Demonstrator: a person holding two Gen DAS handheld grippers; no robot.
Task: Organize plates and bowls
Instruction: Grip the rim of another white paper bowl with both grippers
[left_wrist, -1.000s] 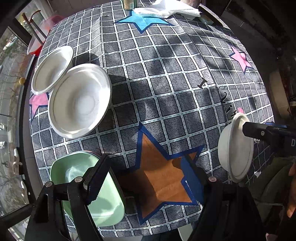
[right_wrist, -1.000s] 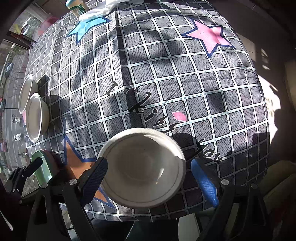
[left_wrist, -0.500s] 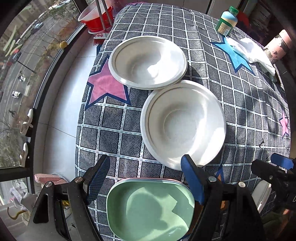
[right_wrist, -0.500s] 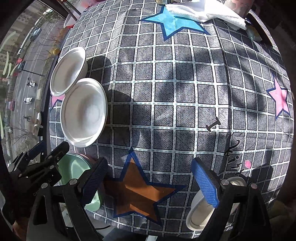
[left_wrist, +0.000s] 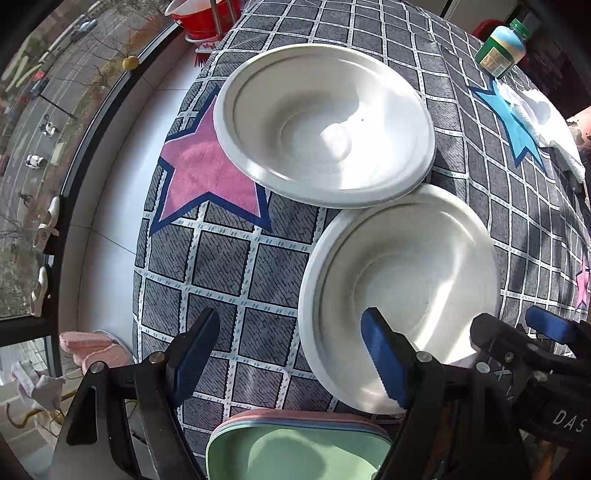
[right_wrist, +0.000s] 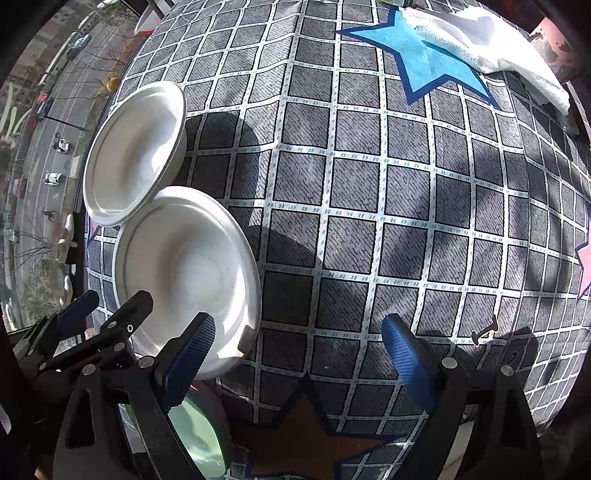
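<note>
Two white paper bowls sit side by side on the checked tablecloth. The far bowl (left_wrist: 325, 122) overlaps the rim of the near bowl (left_wrist: 402, 288); both show in the right wrist view, far bowl (right_wrist: 133, 151) and near bowl (right_wrist: 184, 273). A stack of green-topped plates (left_wrist: 299, 450) lies at the table's near edge, also seen in the right wrist view (right_wrist: 199, 443). My left gripper (left_wrist: 288, 354) is open, its right finger over the near bowl's rim. My right gripper (right_wrist: 299, 362) is open and empty above the cloth, just right of the near bowl.
The tablecloth (right_wrist: 369, 206) has blue, pink and brown stars. A green-capped bottle (left_wrist: 500, 48) and a white towel (right_wrist: 487, 55) lie at the far side. A red basin (left_wrist: 207, 18) stands off the far left corner. The table edge drops to a window sill on the left.
Both grippers have swung left and closer to the two white bowls. The small white bowl seen near the right gripper earlier is out of view.
</note>
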